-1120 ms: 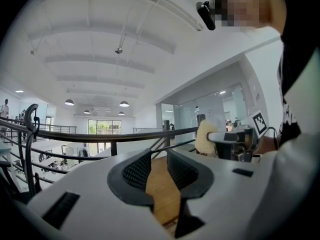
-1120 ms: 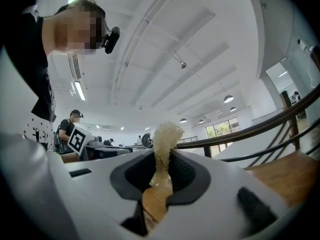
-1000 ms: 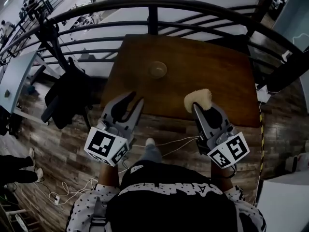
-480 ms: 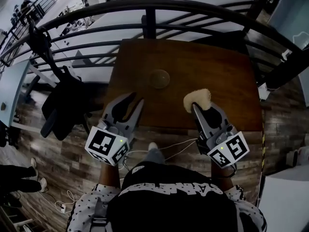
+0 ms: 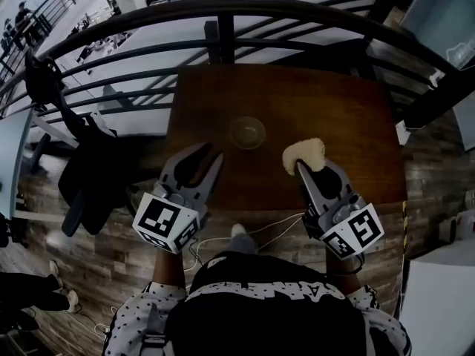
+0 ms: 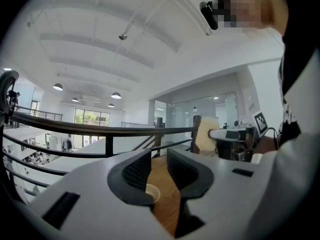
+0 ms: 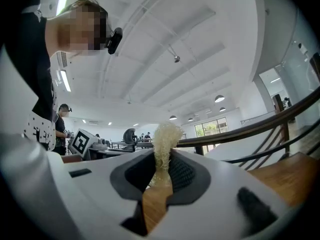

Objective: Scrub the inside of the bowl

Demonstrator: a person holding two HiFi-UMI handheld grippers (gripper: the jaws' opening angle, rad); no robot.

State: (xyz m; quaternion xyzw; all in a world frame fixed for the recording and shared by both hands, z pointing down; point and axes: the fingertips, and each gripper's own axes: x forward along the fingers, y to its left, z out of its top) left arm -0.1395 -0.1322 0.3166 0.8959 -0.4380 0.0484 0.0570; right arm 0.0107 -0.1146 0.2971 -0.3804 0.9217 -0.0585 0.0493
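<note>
A small round bowl (image 5: pixel 247 132) stands upright on the brown wooden table (image 5: pixel 334 110), near the middle of its near half. My left gripper (image 5: pixel 210 153) hovers over the table's front left, open, with nothing between its jaws; the bowl (image 6: pixel 152 193) peeks out low between them in the left gripper view. My right gripper (image 5: pixel 303 159) is shut on a pale loofah scrubber (image 5: pixel 303 153), held above the table to the right of the bowl. The scrubber (image 7: pixel 162 151) sticks up from the closed jaws, and it shows too at the right (image 6: pixel 204 134) in the left gripper view.
A dark metal railing (image 5: pixel 223 13) curves round the table's far side, with a drop to a lower floor beyond. A dark jacket (image 5: pixel 93 162) hangs at the left. A white cable (image 5: pixel 263 228) trails on the plank floor by the table's front edge.
The bowl and table have slid nearer in the head view as the person moves forward. Both grippers keep their pose; the scrubber stays clamped.
</note>
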